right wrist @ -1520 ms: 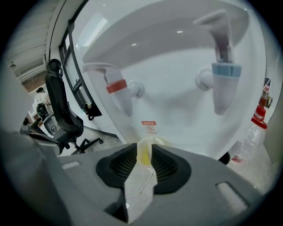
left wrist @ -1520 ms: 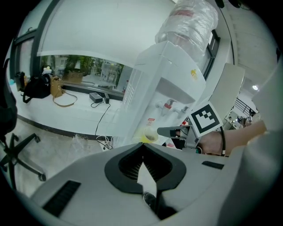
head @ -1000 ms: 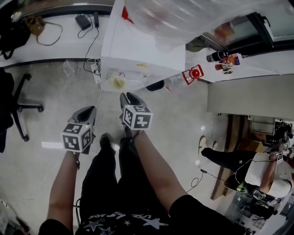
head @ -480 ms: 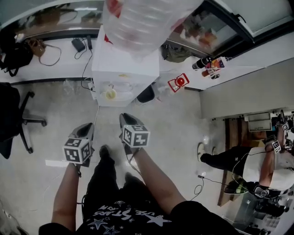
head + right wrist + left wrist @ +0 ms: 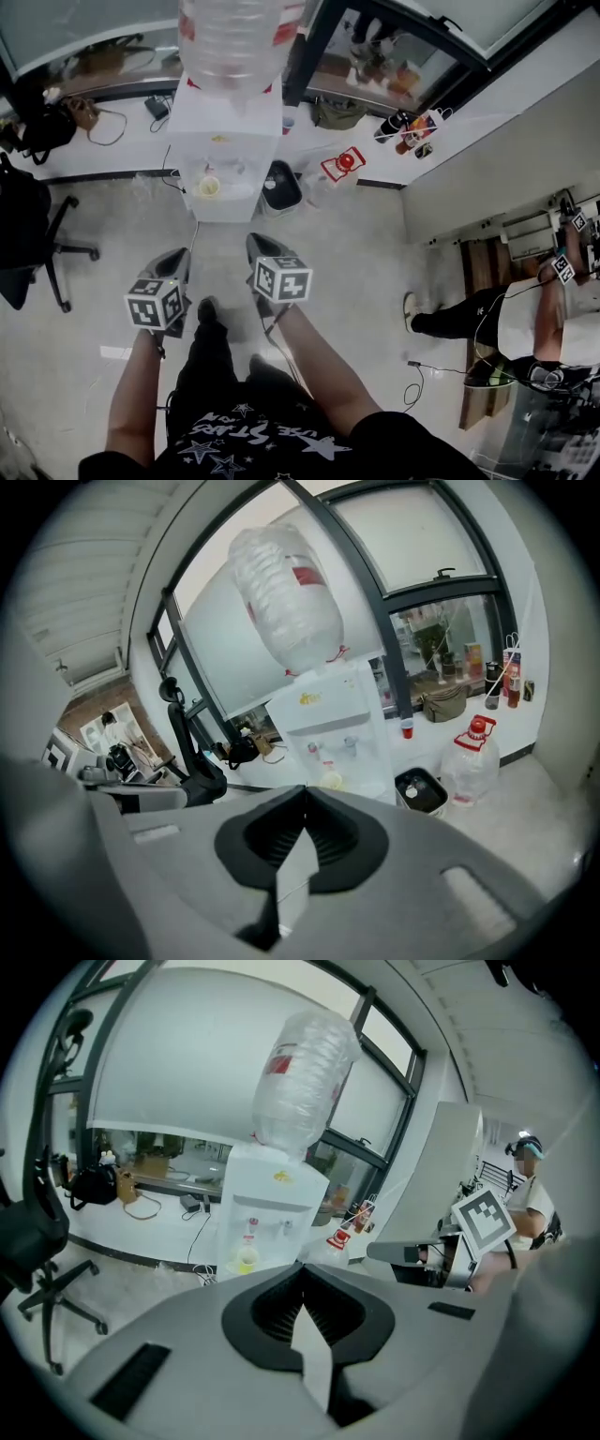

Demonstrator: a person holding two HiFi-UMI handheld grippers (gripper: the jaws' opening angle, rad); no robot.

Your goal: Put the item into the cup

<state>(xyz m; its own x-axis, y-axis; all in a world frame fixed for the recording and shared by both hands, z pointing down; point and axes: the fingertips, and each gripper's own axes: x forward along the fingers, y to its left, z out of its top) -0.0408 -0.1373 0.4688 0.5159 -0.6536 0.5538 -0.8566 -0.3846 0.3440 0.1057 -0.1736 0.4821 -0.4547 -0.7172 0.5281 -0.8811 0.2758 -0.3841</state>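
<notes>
A yellowish cup (image 5: 208,187) sits in the tap recess of a white water dispenser (image 5: 225,122) that carries a big clear bottle (image 5: 230,37). The cup also shows in the left gripper view (image 5: 247,1258) and the right gripper view (image 5: 330,780). Both grippers hover over the floor, short of the dispenser and pointing toward it. My left gripper (image 5: 178,257) (image 5: 300,1266) is shut with nothing in it. My right gripper (image 5: 255,244) (image 5: 302,789) is shut and empty too. I see no loose item for the cup.
A black bin (image 5: 279,185) and a clear jug with a red cap (image 5: 342,166) stand right of the dispenser. An office chair (image 5: 37,234) is at the left. Another person (image 5: 525,319) sits at the right. Cables trail on the floor (image 5: 427,375).
The view has pulled back: the dispenser now looks smaller and farther off, with more floor in front. Both grippers keep their places side by side, still shut.
</notes>
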